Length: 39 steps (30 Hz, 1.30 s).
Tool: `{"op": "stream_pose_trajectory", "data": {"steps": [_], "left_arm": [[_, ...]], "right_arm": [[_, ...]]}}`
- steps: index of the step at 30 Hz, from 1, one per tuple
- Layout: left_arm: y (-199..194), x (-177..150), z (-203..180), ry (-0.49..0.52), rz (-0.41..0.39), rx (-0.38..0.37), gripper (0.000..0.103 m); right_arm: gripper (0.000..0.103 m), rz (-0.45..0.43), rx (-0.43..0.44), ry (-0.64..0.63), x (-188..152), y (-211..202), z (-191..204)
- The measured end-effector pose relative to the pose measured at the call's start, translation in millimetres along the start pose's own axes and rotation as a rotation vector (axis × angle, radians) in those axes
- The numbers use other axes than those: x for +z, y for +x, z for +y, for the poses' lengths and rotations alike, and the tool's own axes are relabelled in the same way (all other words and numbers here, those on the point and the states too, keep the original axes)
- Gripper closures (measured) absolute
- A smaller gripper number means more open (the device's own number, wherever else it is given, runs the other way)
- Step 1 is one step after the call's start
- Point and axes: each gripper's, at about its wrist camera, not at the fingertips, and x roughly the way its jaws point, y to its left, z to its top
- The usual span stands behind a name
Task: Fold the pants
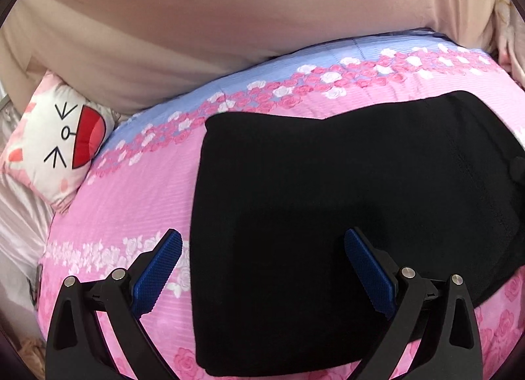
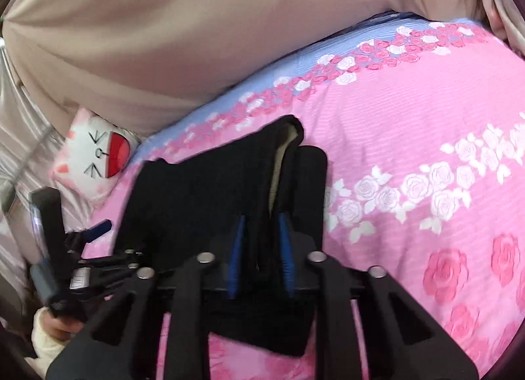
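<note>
**Pinching the folded pants at one edge**

Holding the black pants (image 2: 210, 190) on the pink flowered bedspread (image 2: 426, 117), you have them already doubled into a compact block, so the fold looks near its end. Your right gripper (image 2: 259, 255) is clamped on a thick edge of the bundle, its blue pads (image 2: 283, 249) pressed on either side of several stacked layers, with a pale lining showing in the gap above. Your left gripper (image 1: 262, 268) hangs over the near left part of the pants (image 1: 344, 216) with its jaws wide apart, holding nothing; whether its fingers touch the cloth is hard to say from this angle.

Expect the fabric to be soft, limp and fairly thick, not slippery and not fragile. It will sag and slide apart wherever it is unsupported, so take hold through all the layers at once, close to a folded edge or corner. Lifting from one side only would likely let the far half droop and open. A cat-face cushion (image 1: 59, 137) lies beyond the bedspread's left edge, well clear of the work.
</note>
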Motion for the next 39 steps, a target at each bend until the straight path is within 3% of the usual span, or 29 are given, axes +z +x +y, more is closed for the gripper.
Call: {"op": "stream_pose_trajectory", "data": {"steps": [2,4,6,8,10,12,13,14,15,17,18,20,24,27,29,31,33,37,39], "left_arm": [[0,-2,4,0.004,-0.006,-0.013,0.005],[7,-6,7,0.004,0.005,-0.012,0.005],[17,-11,9,-0.023,0.008,-0.037,0.005],[14,-11,12,-0.048,0.002,-0.051,0.005],[6,-12,16,-0.054,-0.005,-0.050,0.005],[0,-13,25,-0.073,-0.017,-0.040,0.005],[-1,-13,29,-0.082,-0.020,-0.040,0.005],[-2,-12,33,-0.092,-0.026,-0.041,0.005],[-2,-10,38,-0.104,-0.029,-0.030,0.005],[-2,-8,45,-0.117,-0.032,-0.014,0.005],[-1,-8,49,-0.121,-0.036,-0.010,0.005],[9,-9,55,-0.114,-0.017,0.000,0.005],[15,-12,60,-0.122,-0.011,-0.044,0.005],[20,-12,54,-0.109,-0.015,-0.058,0.005],[25,-12,49,-0.099,-0.011,-0.058,0.005],[21,-13,47,-0.084,-0.022,-0.044,0.005],[16,-16,51,-0.078,-0.029,-0.049,0.005],[19,-24,57,-0.126,-0.019,-0.090,0.005],[21,-26,57,-0.153,-0.020,-0.094,0.005]], "right_arm": [[0.098,-0.033,-0.065,-0.022,-8,-20,-1],[0.098,-0.016,-0.145,-0.015,-17,-20,-12],[0.098,0.097,-0.217,0.021,-33,4,-37],[0.097,0.055,-0.186,0.092,-36,-5,-44],[0.096,-0.034,-0.144,0.037,-22,-27,-20],[0.085,-0.069,-0.144,-0.091,0,-33,15],[0.063,-0.063,-0.147,-0.154,10,-29,30],[0.032,-0.070,-0.165,-0.204,17,-23,40],[0.023,-0.092,-0.211,-0.253,25,-12,49],[0.028,-0.060,-0.270,-0.284,32,12,51],[0.037,-0.006,-0.264,-0.264,31,29,43],[0.071,0.082,-0.233,-0.191,21,49,26],[0.097,0.019,-0.189,-0.113,-1,10,25],[0.098,0.026,-0.205,-0.098,-13,5,17],[0.087,0.051,-0.222,-0.100,-17,19,5],[0.082,-0.012,-0.189,-0.008,-6,2,5],[0.082,-0.105,-0.192,-0.077,13,-14,33],[0.082,-0.006,0.027,-0.190,33,20,92],[0.082,0.121,0.099,-0.242,29,69,114]]}}
